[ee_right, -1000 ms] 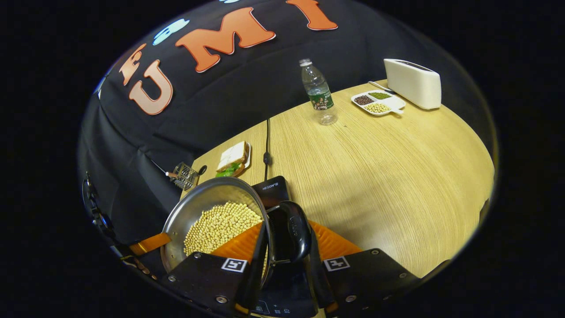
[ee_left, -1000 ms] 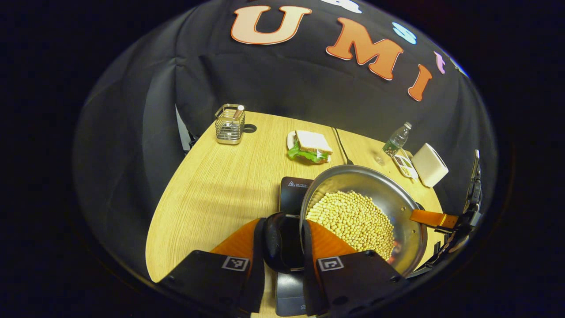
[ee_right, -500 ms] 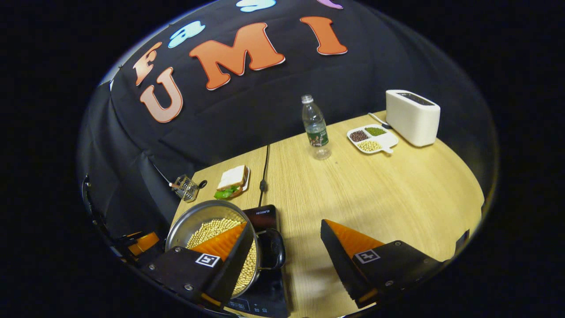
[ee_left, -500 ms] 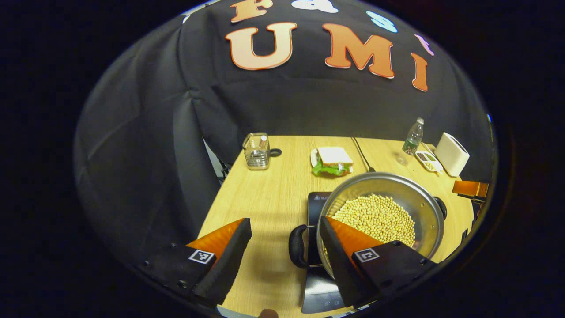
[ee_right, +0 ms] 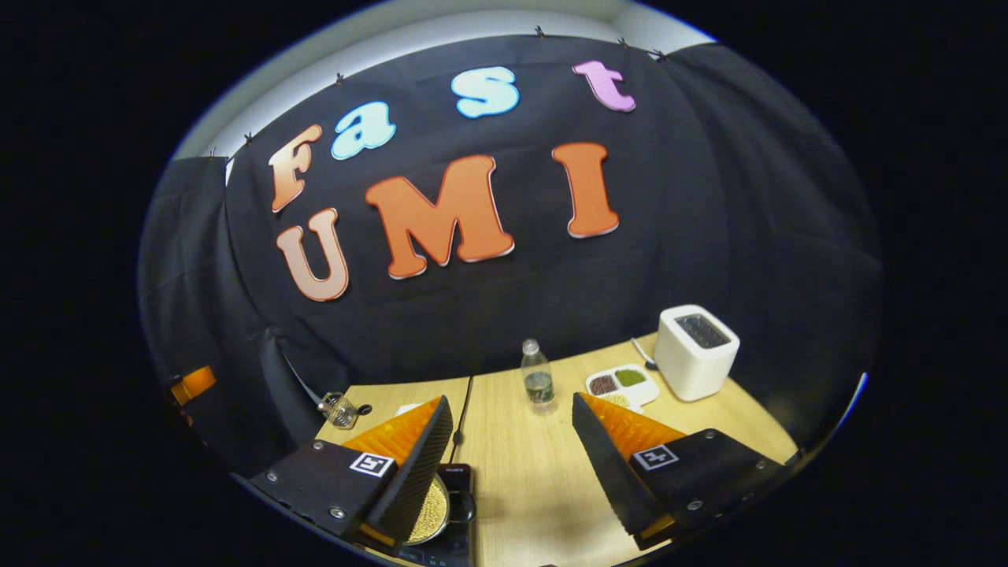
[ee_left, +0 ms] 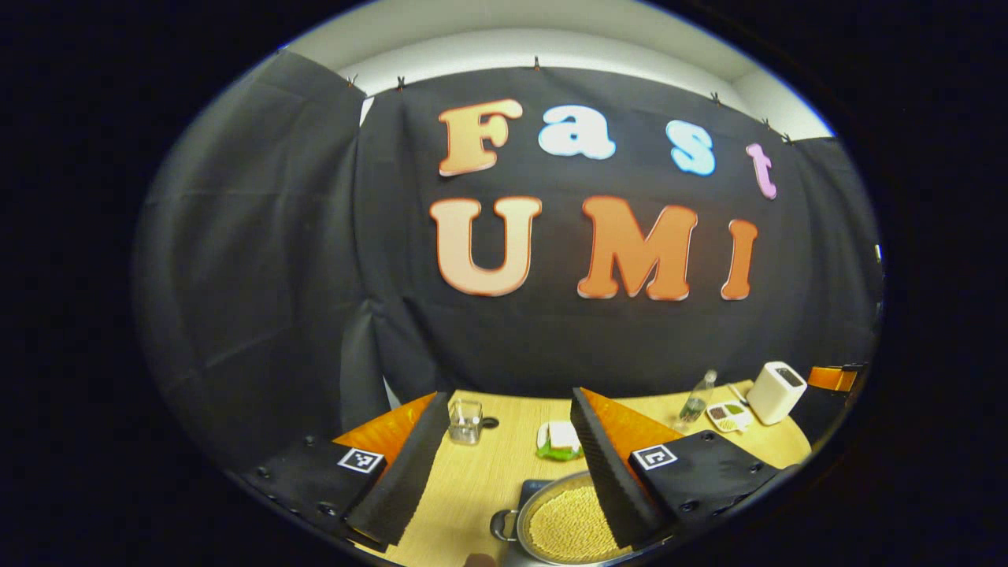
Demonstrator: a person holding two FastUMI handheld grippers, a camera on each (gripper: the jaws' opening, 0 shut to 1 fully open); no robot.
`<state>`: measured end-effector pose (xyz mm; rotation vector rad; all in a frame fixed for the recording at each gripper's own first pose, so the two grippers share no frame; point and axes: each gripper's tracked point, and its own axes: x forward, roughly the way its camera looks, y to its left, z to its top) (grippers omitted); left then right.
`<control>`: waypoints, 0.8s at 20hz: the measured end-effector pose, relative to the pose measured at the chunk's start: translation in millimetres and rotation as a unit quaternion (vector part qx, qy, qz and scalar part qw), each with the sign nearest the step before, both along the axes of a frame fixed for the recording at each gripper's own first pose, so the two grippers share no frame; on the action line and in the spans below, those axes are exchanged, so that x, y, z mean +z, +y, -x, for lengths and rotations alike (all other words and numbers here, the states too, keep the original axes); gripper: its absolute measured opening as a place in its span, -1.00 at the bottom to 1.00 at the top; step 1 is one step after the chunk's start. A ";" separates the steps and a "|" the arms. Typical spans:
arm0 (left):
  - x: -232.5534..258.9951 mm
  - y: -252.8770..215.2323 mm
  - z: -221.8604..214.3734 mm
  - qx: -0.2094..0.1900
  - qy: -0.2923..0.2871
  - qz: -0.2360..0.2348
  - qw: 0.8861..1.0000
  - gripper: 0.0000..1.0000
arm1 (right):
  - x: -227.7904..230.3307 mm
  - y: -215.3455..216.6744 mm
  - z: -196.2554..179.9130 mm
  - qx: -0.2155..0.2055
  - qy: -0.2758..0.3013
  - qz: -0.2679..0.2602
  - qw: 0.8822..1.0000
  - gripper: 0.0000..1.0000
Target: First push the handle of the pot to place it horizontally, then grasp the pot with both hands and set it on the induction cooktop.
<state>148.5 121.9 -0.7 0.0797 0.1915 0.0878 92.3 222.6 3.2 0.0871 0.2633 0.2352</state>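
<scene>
**Pot released on cooktop; both grippers pulling up and away**

Comparing with half a second ago: I am lifting both grippers well clear of the bench. The pot, which was filling the lower part of both views, is now looking small and low in them. A second ago each gripper was clamped on a side handle; both are now standing wide apart and gripping nothing.

Where the pot is sitting: in the left gripper view it is resting on the dark induction cooktop, full of pale beans, with one loop handle pointing out sideways. In the right gripper view I am seeing the pot's far handle over the cooktop as well.

Left gripper: fingers spread wide, touching nothing, hanging above the pot's near side. Right gripper: likewise wide, empty, over bare bench beside the pot.

My reading: the placement is looking done, pot level, and I am only retreating.
</scene>
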 end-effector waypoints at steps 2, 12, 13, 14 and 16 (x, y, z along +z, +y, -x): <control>44.8 -15.0 5.4 -0.010 -0.034 0.002 0.999 0.97 | 42.2 -13.3 9.0 -0.002 -0.034 0.005 0.999 0.90; 178.6 -47.4 58.8 -0.026 -0.128 0.026 0.991 0.94 | 155.0 -62.6 58.2 -0.026 -0.141 -0.016 0.990 0.89; 186.9 -51.9 63.7 -0.031 -0.134 0.035 0.990 0.98 | 159.2 -64.9 61.9 -0.028 -0.146 -0.017 0.989 0.89; 195.1 -54.8 69.2 -0.035 -0.141 0.042 0.989 0.94 | 160.3 -68.2 65.1 -0.030 -0.146 -0.014 0.989 0.89; 213.1 -59.9 79.8 -0.045 -0.158 0.048 0.985 0.96 | 165.6 -74.1 73.5 -0.029 -0.153 -0.007 0.988 0.89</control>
